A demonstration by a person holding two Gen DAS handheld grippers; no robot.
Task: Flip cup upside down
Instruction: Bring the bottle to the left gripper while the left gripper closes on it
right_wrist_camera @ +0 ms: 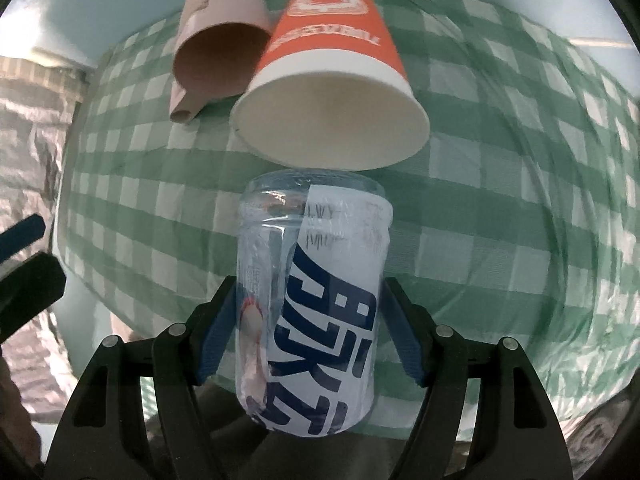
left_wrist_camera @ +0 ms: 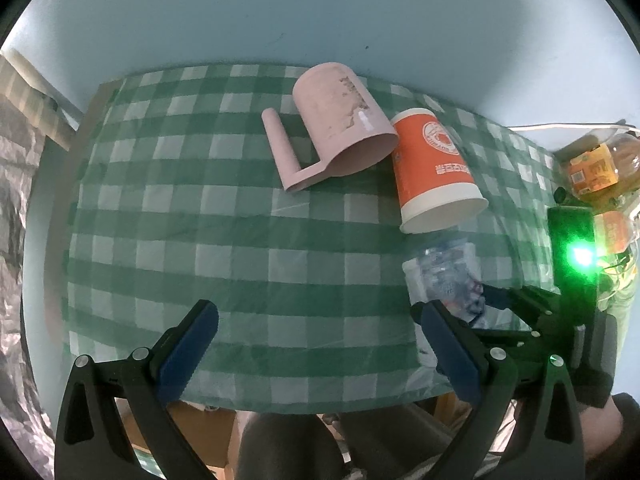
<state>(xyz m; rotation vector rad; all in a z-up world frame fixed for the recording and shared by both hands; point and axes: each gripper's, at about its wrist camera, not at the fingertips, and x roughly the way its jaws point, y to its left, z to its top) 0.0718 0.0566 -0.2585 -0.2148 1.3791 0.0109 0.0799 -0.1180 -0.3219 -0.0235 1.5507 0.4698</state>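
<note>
My right gripper (right_wrist_camera: 306, 300) is shut on a clear plastic cup (right_wrist_camera: 312, 300) with a white and blue label, held lengthwise above the table's near edge. The same cup shows in the left wrist view (left_wrist_camera: 444, 276), held by the right gripper (left_wrist_camera: 486, 296). An orange paper cup (left_wrist_camera: 434, 168) lies on its side just beyond it, its mouth toward me; in the right wrist view it is straight ahead (right_wrist_camera: 332, 76). A pink mug (left_wrist_camera: 340, 124) with a handle lies on its side to its left, also in the right wrist view (right_wrist_camera: 220, 44). My left gripper (left_wrist_camera: 316, 332) is open and empty over the near edge.
The table carries a green and white checked cloth (left_wrist_camera: 200, 220). A blue wall (left_wrist_camera: 280, 12) stands behind it. Packaged goods (left_wrist_camera: 596, 172) sit at the far right. A device with a green light (left_wrist_camera: 576, 256) is beside the right gripper. A quilted grey cover (left_wrist_camera: 16, 200) is at left.
</note>
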